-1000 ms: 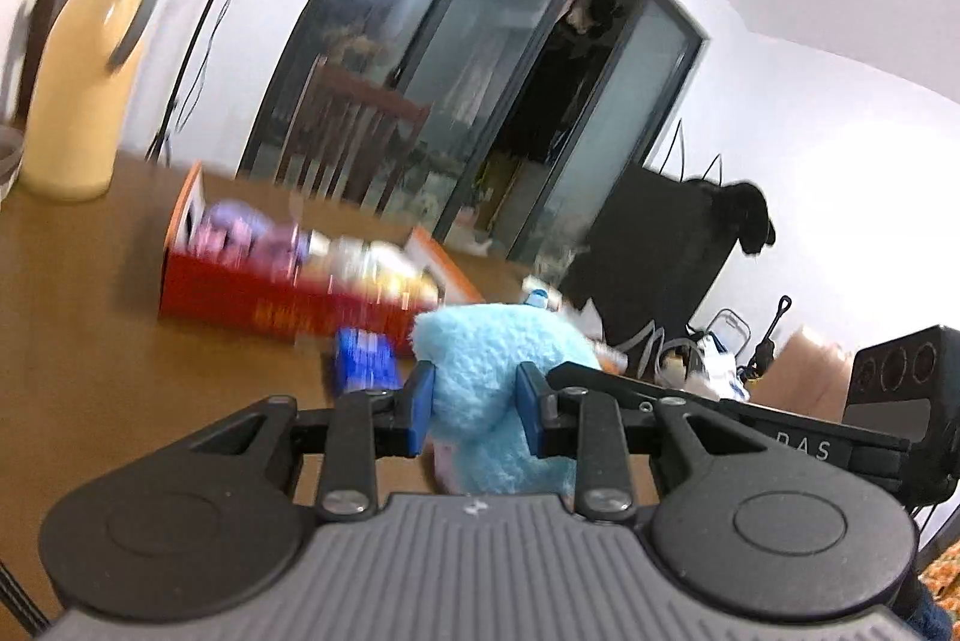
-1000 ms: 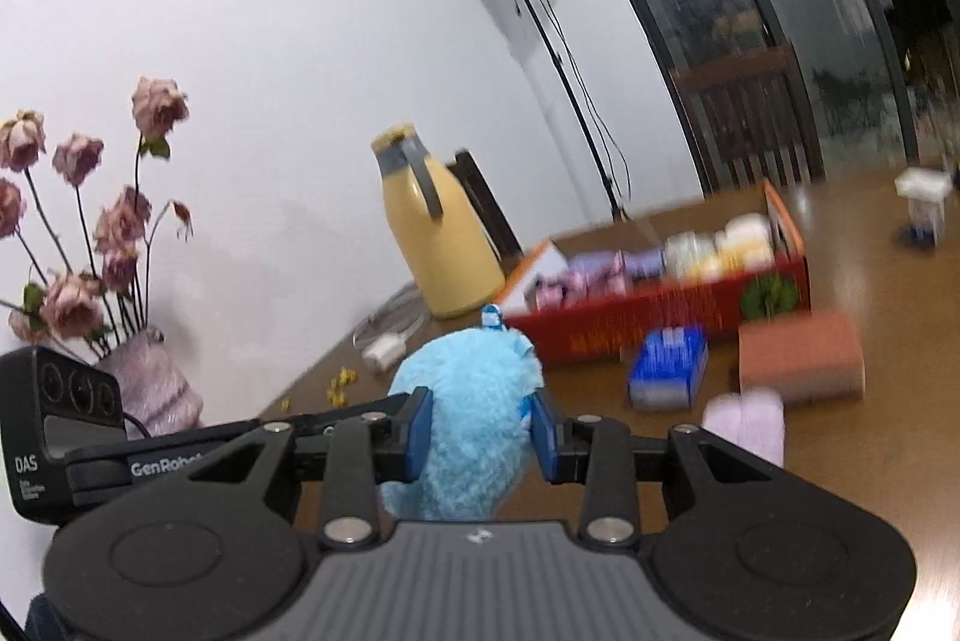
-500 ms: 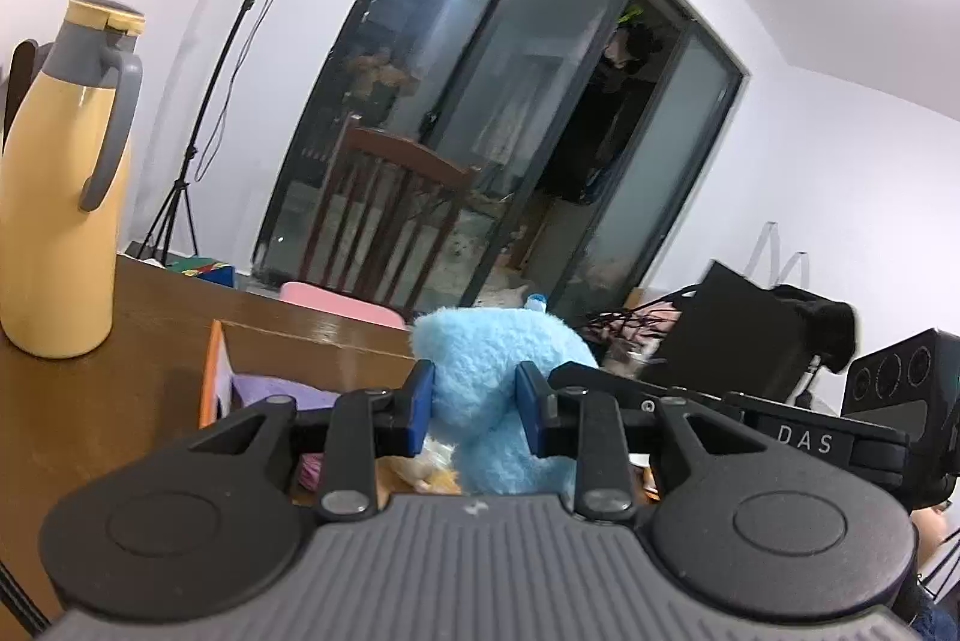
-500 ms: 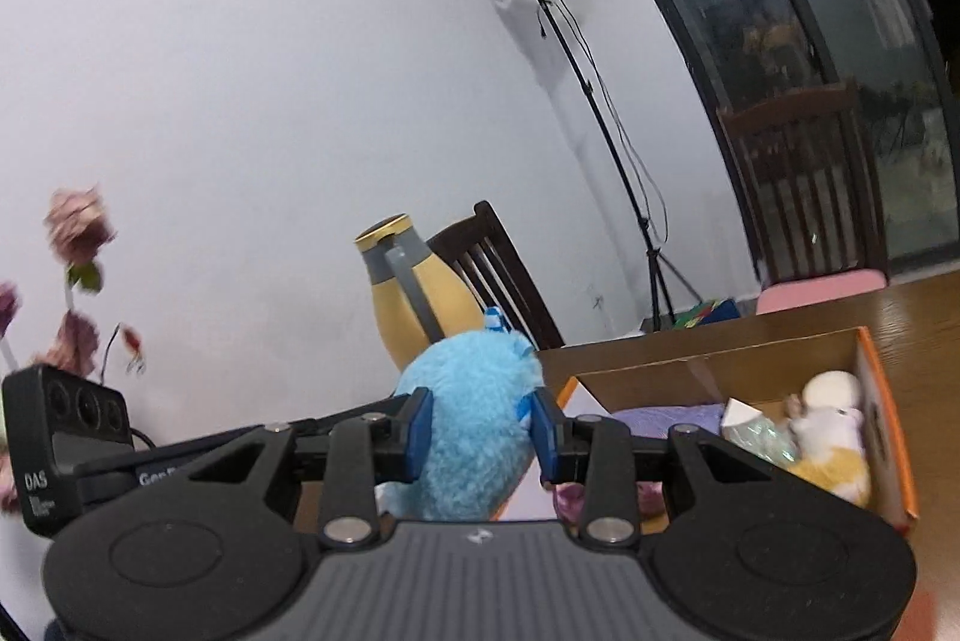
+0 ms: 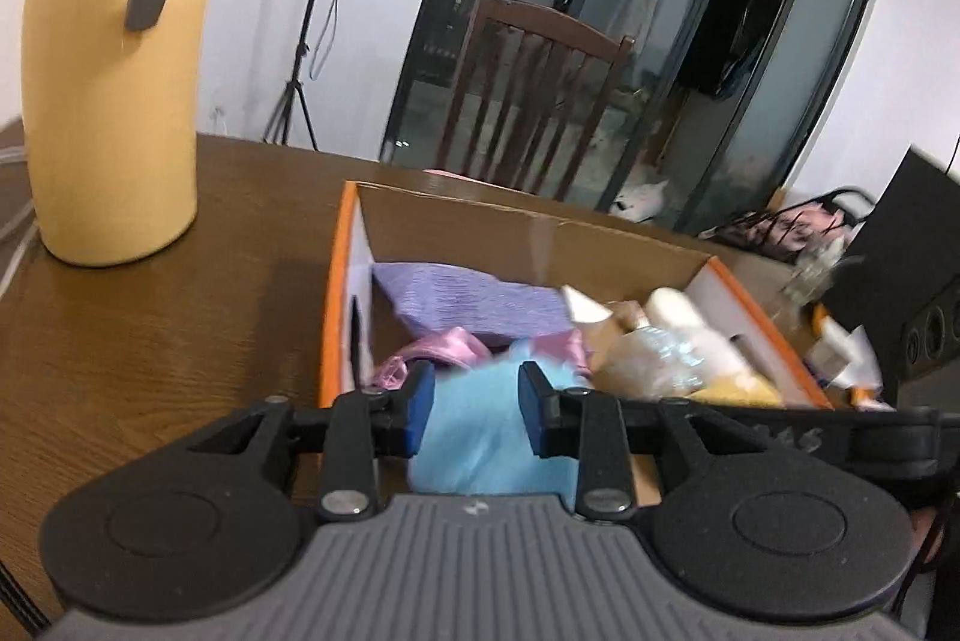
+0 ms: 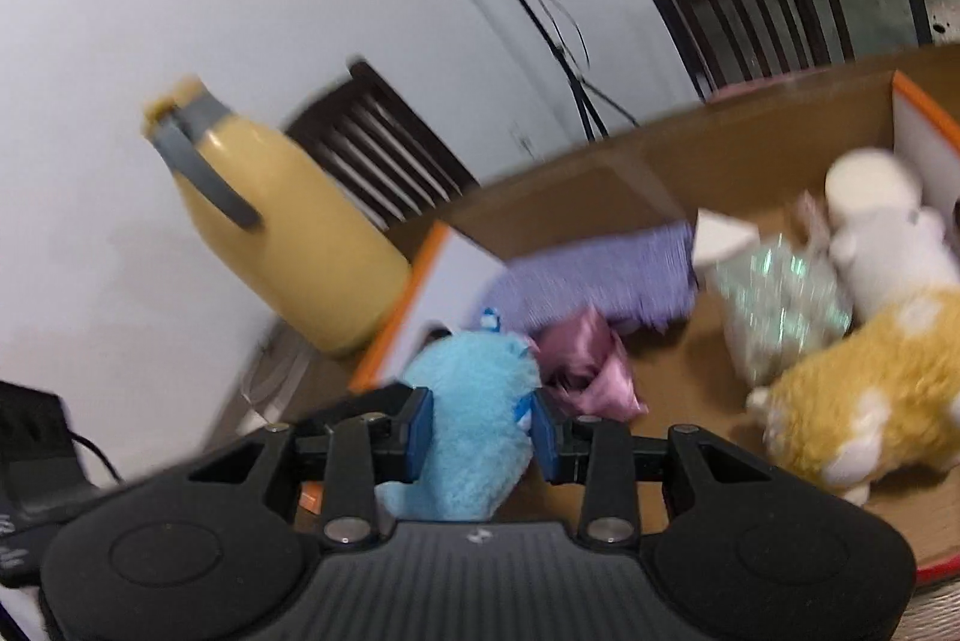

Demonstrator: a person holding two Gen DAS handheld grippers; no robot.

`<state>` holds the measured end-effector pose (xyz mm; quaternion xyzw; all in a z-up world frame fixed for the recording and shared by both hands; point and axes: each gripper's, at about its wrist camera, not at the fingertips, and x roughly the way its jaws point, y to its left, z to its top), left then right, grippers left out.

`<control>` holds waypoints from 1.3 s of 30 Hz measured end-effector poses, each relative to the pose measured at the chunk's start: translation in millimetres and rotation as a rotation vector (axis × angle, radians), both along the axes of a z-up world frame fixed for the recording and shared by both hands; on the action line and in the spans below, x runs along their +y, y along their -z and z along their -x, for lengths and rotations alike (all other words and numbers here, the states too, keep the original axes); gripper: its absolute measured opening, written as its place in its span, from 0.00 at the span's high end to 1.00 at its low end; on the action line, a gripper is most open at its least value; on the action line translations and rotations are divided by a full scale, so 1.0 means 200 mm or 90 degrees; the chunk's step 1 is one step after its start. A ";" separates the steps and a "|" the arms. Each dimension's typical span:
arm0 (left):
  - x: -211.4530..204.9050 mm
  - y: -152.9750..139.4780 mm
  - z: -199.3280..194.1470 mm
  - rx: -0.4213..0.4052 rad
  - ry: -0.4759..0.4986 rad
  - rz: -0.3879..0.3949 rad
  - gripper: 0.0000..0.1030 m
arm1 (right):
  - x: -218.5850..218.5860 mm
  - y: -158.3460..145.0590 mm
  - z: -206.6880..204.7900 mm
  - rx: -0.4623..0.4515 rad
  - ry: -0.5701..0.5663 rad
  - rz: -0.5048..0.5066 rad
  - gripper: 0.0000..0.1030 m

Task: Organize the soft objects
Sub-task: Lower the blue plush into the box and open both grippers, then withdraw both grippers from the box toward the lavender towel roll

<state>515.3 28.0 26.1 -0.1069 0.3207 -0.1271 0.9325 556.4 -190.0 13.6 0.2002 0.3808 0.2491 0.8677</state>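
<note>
Left wrist view, nearest first: the left tongs (image 5: 470, 416) straddle the blue plush toy (image 5: 480, 437); their jaws have just been opening, and whether the pads still press the fur is unclear through the blur. Right wrist view: the right tongs (image 6: 476, 425) pinch the same blue plush toy (image 6: 471, 431) at its fluffy body, which hangs over the near corner of the cardboard box (image 6: 600, 173). It looks light, squashy and unbreakable; the dense middle seems the surest hold, since loose fur may slip. Beyond lie pink satin cloth (image 6: 591, 371), a purple cloth (image 6: 600, 275) and a yellow plush toy (image 6: 870, 395). Farthest, a yellow jug (image 5: 114, 101) stands on the tabletop (image 5: 150, 341).
</note>
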 end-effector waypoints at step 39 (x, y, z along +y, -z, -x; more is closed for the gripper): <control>-0.16 -0.27 1.94 -0.283 -0.063 -0.130 0.10 | -0.55 -0.41 1.94 -0.370 0.091 0.277 0.09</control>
